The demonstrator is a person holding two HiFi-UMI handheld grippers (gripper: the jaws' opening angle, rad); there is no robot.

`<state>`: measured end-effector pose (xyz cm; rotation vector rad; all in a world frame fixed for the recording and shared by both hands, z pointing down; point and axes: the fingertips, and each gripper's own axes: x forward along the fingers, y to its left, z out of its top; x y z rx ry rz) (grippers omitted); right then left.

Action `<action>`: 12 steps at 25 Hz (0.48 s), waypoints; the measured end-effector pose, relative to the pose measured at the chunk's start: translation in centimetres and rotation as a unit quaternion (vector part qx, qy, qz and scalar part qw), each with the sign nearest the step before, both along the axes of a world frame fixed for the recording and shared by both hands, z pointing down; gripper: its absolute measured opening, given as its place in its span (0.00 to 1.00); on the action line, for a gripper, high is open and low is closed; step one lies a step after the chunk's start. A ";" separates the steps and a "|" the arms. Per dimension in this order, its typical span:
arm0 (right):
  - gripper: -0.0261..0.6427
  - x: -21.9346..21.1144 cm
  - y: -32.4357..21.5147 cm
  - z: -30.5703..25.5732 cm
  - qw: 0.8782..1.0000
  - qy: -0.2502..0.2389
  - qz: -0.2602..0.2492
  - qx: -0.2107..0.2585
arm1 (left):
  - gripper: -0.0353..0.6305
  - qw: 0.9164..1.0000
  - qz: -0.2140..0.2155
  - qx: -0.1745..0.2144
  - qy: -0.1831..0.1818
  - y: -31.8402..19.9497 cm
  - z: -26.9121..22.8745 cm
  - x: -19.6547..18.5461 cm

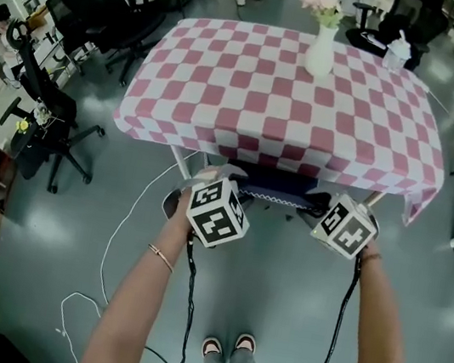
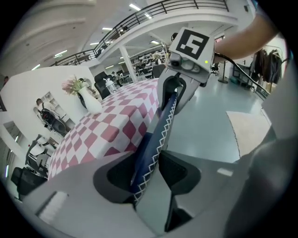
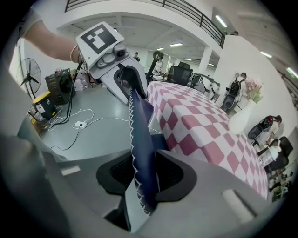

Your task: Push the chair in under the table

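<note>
The chair's dark blue back [image 1: 280, 200], edged with white zigzag stitching, shows just below the front edge of the table [image 1: 225, 90], which has a pink-and-white checked cloth. The seat is hidden under the cloth. My left gripper [image 1: 215, 176] holds the left end of the back and my right gripper [image 1: 320, 203] the right end. In the left gripper view the chair back [image 2: 160, 130] runs between the pads of my left gripper [image 2: 151, 172], up to the right gripper [image 2: 179, 88]. The right gripper view shows my right gripper [image 3: 142, 174] shut on the chair back [image 3: 139, 135].
A white vase [image 1: 320, 50] with flowers and a bottle [image 1: 397, 51] stand on the table's far side. Black office chairs [image 1: 47, 120] stand at the left. A white cable [image 1: 114, 235] lies on the grey floor. The person's feet [image 1: 232, 345] are behind the chair.
</note>
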<state>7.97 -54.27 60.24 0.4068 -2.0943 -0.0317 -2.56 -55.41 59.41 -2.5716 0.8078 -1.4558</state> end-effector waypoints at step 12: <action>0.22 -0.3 0.1 0.4 0.999 0.018 0.013 0.029 | 0.30 1.000 -0.007 -0.011 -0.003 0.1 0.2 -0.4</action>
